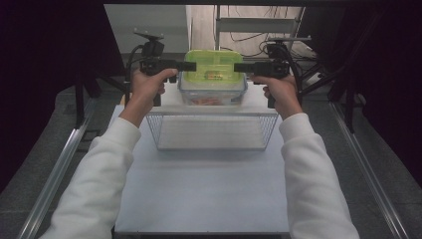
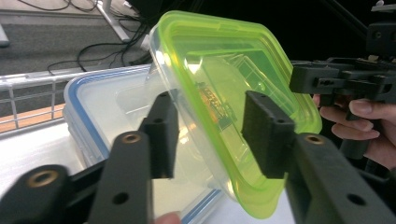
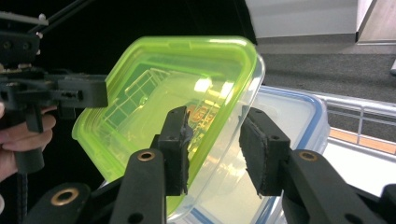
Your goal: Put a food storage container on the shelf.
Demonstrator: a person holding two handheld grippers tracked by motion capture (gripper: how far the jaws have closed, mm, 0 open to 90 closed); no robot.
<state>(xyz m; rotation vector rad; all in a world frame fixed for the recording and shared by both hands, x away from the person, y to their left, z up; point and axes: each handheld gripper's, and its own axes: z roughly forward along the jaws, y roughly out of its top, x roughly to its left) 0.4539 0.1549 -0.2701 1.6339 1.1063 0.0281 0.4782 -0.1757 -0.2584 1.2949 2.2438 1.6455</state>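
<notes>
A clear tub with a lime-green lid [image 1: 214,67] rests on top of a larger clear box with a blue-rimmed lid [image 1: 213,95] at the far end of the white table. My left gripper [image 1: 191,66] is at the tub's left end and my right gripper [image 1: 238,67] at its right end. In the left gripper view my left gripper [image 2: 210,126] straddles the green-lidded tub [image 2: 224,70], with a gap at the pads. In the right gripper view my right gripper [image 3: 215,140] straddles the tub's [image 3: 177,79] other end, its right-hand pad clear of the wall. Both stand open.
A wire basket [image 1: 211,132] sits just in front of the stacked boxes. The white table [image 1: 199,194] stretches toward me between metal rails. Cables and a frame lie beyond the far edge.
</notes>
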